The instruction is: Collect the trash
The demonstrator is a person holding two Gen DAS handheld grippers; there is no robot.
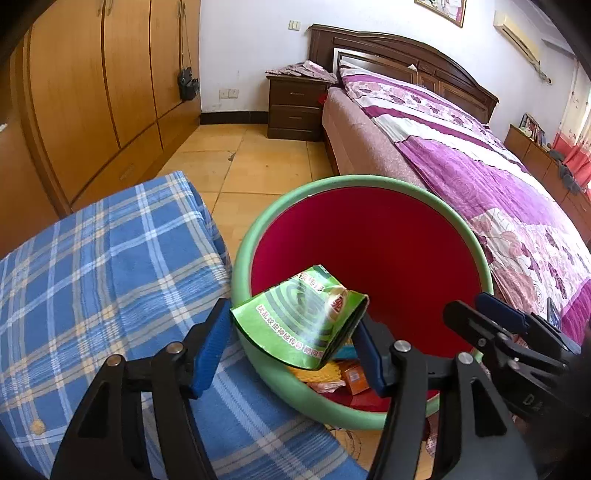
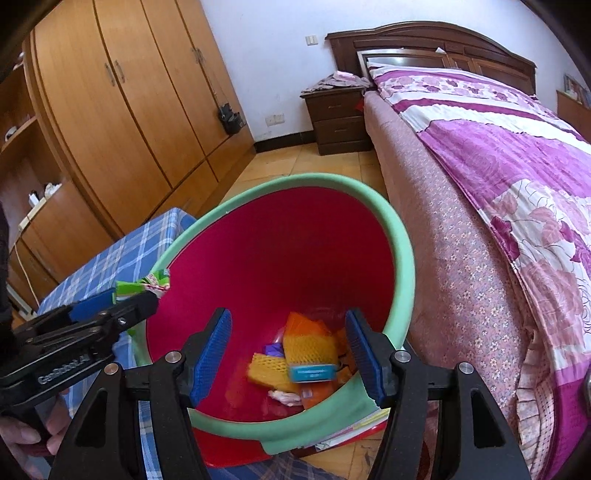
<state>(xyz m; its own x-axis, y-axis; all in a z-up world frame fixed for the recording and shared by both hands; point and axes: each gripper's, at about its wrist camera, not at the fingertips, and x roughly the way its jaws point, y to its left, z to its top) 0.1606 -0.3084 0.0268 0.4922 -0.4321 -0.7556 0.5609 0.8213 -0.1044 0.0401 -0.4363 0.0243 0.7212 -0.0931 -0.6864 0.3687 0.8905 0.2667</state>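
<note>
Green carton (image 1: pixel 301 321) pinched in left gripper (image 1: pixel 295 338) above bin (image 1: pixel 369 181); several scraps already inside. Right gripper (image 2: pixel 288 354) wide, empty.

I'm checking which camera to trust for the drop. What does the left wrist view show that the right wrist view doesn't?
Only the left wrist view shows the green box's printed face, held between the left gripper's jaws above the bin's near rim, plus the framed picture and air conditioner.

Only the right wrist view looks down to the bin's bottom: yellow foam netting, a blue-labelled box, and the right gripper open and empty.

Both show the green-rimmed red bin, plaid cloth, wardrobe, nightstand and bed.
</note>
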